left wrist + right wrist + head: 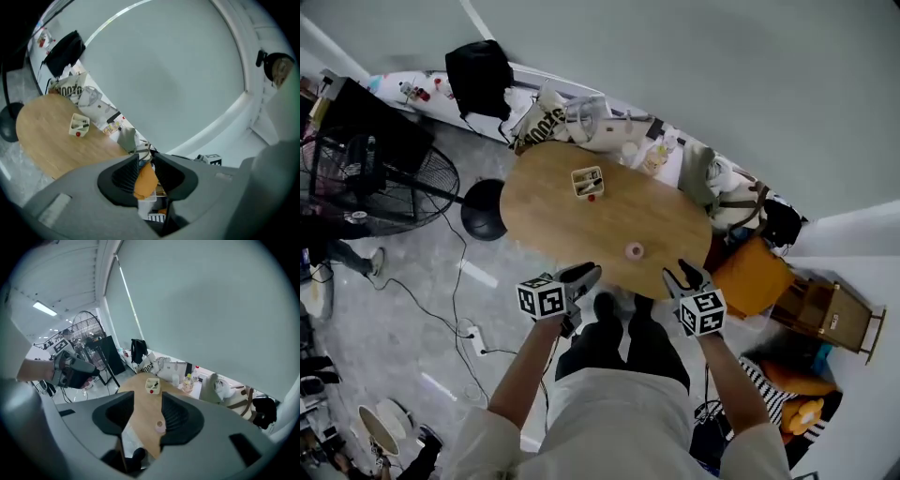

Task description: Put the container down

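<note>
white shirt, black trousers, grey left claw, right claw, marker cubes

Oval wooden table, grey floor, standing fan.

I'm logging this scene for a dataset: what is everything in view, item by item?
table: one, light wood, middle of the head view
container: one, cream, on the table's far part
small round thing: one, pink, on the table near its near edge
fan: one, black, far left of the head view
bag: one, black, beyond the table, top left
chair: one, wooden, at right
left claw: one, grey, open and empty, by the table's near edge
right claw: one, grey, open and empty, by the same edge
</note>
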The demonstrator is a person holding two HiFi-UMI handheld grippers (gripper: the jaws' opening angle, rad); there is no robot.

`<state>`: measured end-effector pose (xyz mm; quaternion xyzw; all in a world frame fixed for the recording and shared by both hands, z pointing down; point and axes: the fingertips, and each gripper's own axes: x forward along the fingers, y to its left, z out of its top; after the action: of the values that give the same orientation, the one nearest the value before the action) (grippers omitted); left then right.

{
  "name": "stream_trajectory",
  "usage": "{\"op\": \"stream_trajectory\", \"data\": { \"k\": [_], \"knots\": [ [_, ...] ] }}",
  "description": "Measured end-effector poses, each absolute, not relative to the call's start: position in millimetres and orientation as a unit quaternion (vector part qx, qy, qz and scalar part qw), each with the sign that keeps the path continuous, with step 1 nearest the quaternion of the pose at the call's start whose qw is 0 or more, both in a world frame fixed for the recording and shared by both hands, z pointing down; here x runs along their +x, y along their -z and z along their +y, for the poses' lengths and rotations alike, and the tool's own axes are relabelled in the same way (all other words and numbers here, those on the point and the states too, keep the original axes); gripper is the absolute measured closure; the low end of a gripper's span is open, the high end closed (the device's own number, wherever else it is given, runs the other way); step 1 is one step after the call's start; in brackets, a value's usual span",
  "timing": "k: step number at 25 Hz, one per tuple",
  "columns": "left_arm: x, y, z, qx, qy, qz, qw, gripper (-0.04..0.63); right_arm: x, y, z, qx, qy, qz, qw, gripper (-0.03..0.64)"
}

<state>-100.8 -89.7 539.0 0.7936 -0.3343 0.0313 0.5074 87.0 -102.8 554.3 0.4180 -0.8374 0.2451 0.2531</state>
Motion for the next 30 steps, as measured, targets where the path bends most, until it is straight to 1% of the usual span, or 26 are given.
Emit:
{"op": "stream_trajectory", "data": {
  "k": [4,7,10,12,16,24,30],
  "knots": [
    [-103.7,-481.5,-84.3,0.827,-0.058,-0.355,0.431,0.526,82.4,-491.8,-86.6,0.427,-0.212,-0.847,0.235,0.489],
    [-98.4,-445.4,-72.1,0.848,-0.078,-0.362,0.378,0.541,82.5,-450.5,-72.1,0.433,-0.183,-0.854,0.223,0.512],
    [-88.1,-417.3,-57.8,0.867,-0.093,-0.364,0.328,0.548,87.5,-415.4,-61.1,0.437,-0.146,-0.862,0.213,0.549],
    [-81.6,-403.1,-49.4,0.875,-0.103,-0.367,0.299,0.556,91.6,-394.6,-54.4,0.437,-0.124,-0.867,0.206,0.584],
    [-67.0,-375.3,-33.0,0.881,-0.108,-0.377,0.266,0.561,105.4,-360.8,-38.5,0.434,-0.095,-0.875,0.193,0.591],
    [-32.8,-306.8,-22.5,0.881,-0.075,-0.411,0.222,0.575,144.4,-309.1,-21.4,0.414,-0.069,-0.891,0.172,0.612],
    [-21.0,-272.2,-21.9,0.878,-0.045,-0.436,0.191,0.575,172.6,-280.5,-25.7,0.412,-0.053,-0.897,0.153,0.614]
  ]
}}
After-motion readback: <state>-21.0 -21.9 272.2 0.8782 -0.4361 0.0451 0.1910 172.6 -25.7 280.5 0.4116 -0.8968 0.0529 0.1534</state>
